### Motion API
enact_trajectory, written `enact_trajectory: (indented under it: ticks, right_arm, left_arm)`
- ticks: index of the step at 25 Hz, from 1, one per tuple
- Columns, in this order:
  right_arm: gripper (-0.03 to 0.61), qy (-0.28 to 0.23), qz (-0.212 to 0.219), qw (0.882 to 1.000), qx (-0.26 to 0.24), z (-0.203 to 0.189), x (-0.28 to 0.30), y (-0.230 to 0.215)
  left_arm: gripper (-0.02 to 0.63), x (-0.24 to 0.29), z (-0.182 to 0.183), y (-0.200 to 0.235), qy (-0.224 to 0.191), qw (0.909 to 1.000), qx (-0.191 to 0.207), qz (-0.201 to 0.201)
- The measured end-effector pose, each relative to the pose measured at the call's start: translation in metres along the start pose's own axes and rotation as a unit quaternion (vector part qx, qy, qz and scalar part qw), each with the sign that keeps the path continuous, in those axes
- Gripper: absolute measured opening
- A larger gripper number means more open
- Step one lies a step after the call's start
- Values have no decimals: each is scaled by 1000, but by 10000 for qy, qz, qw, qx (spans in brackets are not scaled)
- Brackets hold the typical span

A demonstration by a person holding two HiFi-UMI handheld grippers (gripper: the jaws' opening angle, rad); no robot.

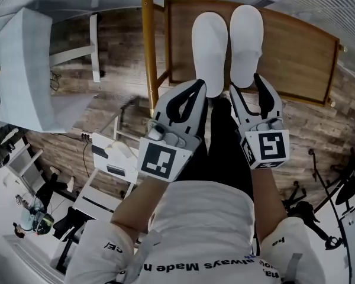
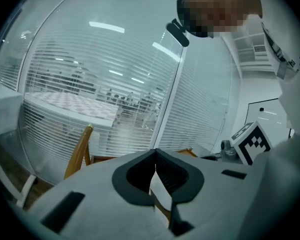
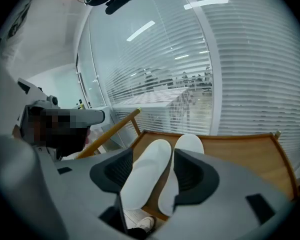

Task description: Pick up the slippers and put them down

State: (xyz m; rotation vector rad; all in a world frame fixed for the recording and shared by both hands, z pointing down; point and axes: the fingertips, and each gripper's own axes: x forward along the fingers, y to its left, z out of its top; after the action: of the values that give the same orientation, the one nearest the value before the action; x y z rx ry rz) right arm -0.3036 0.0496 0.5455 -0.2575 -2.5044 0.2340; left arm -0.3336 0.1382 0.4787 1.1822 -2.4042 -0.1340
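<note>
right gripper (image 3: 154, 154) stands wide open and empty; left gripper (image 2: 155, 156) is closed on nothing. both hover at the near rim of the wooden table (image 1: 296, 58), where the white slippers (image 1: 210, 46) lie side by side. this looks like the reach to pick up: next, the left must open and each gripper must close on a heel.

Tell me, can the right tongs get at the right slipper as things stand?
Probably yes: the right tongs stand open at the heel of the right slipper on the wooden tray, and nothing lies between them.
</note>
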Motion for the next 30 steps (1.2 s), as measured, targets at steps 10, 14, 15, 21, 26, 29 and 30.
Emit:
enact_trajectory:
  ticks: [10,14,15,21,26,29,30]
  right_arm:
    - [258,219,-271,9994,33,-50,55,-14]
    - [266,346,-465,9983,34,-67,75,-23]
    - [270,386,-515,9979,42,-72,81,-25]
    - [278,435,-753,9962,26,-81,99,-36]
    - [278,524,-816,9953,-76,-81,110,-38]
    - [278,519,-854,9949,-147,-76,115,-39]
    - [279,504,-872,9948,-163,-74,117,-40]
  left_arm:
    - [12,26,-48,21,66,9999,-82,108]
    - [12,34,-67,27,102,9998,-117,148]
    - [12,36,-70,29,105,9998,-110,159]
    - [12,48,-83,39,137,9997,-88,201]
    - [12,51,-87,40,125,9997,-124,164]
    - [12,52,-86,41,120,9997,-145,160]
    - [12,53,-86,41,121,9997,-149,160]
